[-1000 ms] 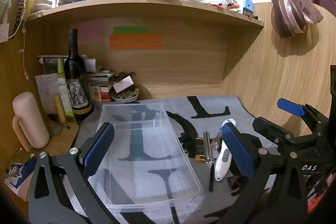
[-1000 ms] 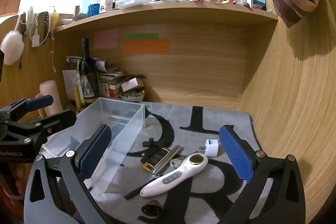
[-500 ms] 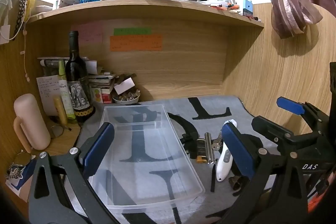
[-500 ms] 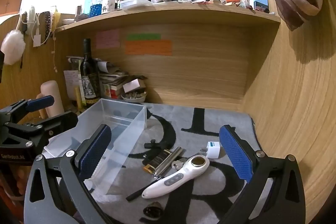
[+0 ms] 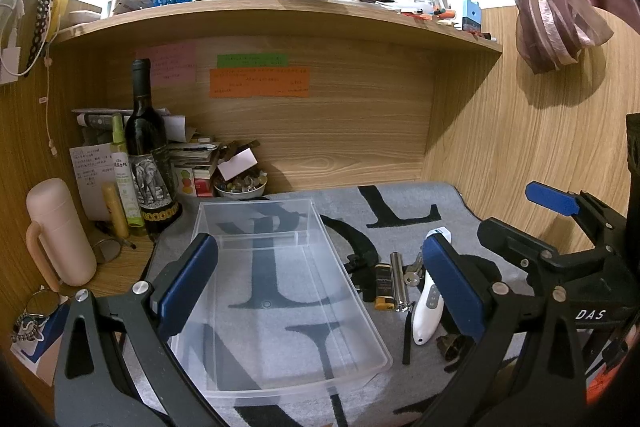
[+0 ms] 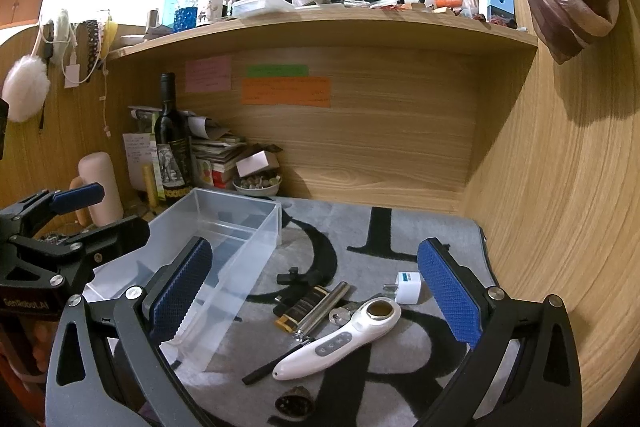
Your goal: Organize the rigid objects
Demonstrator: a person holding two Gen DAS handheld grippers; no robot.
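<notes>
Left gripper: the left gripper [image 5: 320, 279] hangs with its blue-padded jaws spread wide and nothing between them, over the clear plastic bin [image 5: 280, 311]. Seen from the right wrist camera, it sits at 9 o'clock [image 6: 100, 211].
Right gripper: the right gripper [image 6: 316, 291] is also spread wide and empty, hovering above the loose items on the mat.
Bin: a clear, empty rectangular box [image 6: 224, 247] standing on a grey mat [image 6: 420, 227] printed with large black letters, among them an L.
Items to sort: just to the bin's 3 o'clock side lies a tight cluster. A white handheld device [image 6: 340, 337] with three grey buttons and a round gold head lies diagonally. Beside it are a metal cylinder [image 6: 324, 307], a black and gold lighter [image 6: 300, 311], a silver key [image 6: 340, 315] and a thin black stick [image 6: 272, 363].
Further items: a white plug adapter [image 6: 406, 287] sits at 1 o'clock from the device, apart from it. A small dark round object [image 6: 294, 407] lies at 6 o'clock; what it is cannot be told. A black clip-like piece [image 6: 296, 275] lies at 11 o'clock.
Surroundings: a wine bottle [image 5: 148, 155] with an elephant on its label stands at the bin's 10 o'clock, by a pink flask [image 5: 56, 231], stacked books and a small bowl [image 5: 240, 185].
Above: a wooden shelf [image 5: 280, 15] crowded with bottles and jars.
Writing: "DAS" on the right gripper as the left camera sees it [image 5: 560, 267]; "GenRobot.AI" on the left gripper's body. Pink, green and orange notes [image 5: 260, 83] on the back panel carry text too small to read.
</notes>
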